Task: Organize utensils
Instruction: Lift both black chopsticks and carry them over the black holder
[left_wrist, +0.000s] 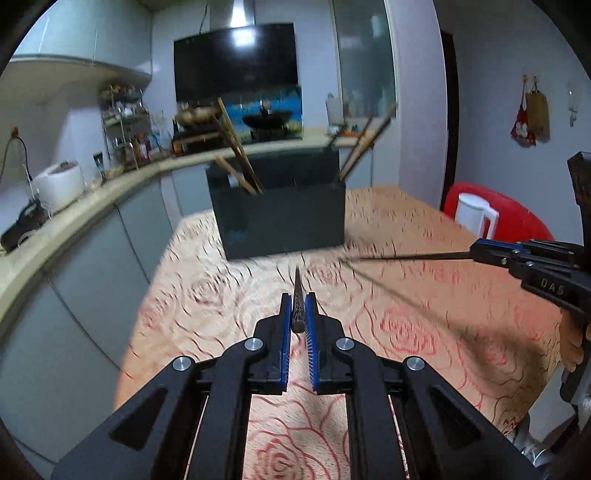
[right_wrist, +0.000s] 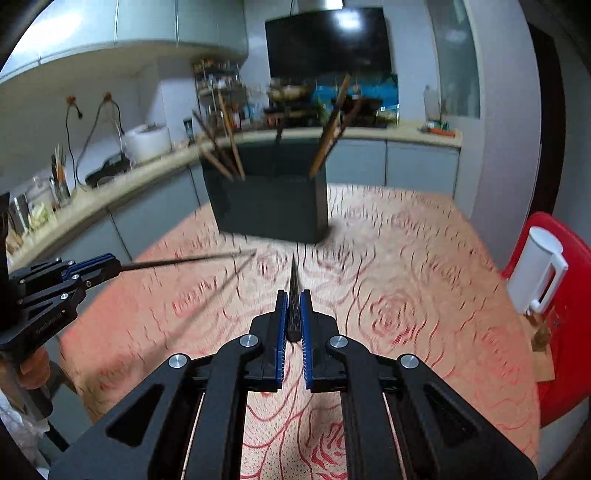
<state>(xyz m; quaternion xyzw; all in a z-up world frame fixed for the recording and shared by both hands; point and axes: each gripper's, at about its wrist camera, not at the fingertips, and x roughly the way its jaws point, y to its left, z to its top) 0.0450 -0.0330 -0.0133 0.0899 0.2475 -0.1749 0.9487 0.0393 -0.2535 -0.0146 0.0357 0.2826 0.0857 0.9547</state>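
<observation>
Both sets of jaws are clamped tight, each on a single dark chopstick. The left gripper (left_wrist: 299, 301) has its dark chopstick (left_wrist: 297, 291) pinched between the blue pads, thin end poking forward over the bench (left_wrist: 424, 295). Same deal on the other side: the right gripper (right_wrist: 294, 297) grips the second chopstick (right_wrist: 294, 284), tip forward too. Neither stick touches the bench, you can see their shadows on the rose-patterned cloth underneath. Straight ahead, further along the bench, sits a dark box (left_wrist: 280, 218) with wooden chopsticks (left_wrist: 236, 155) leaning out of its left end and more at its right end. Off to the right there's a white jug (right_wrist: 537, 271) against a red chair (right_wrist: 569, 314), and a kitchen counter (left_wrist: 74, 206) runs along behind, all a bit blurry
</observation>
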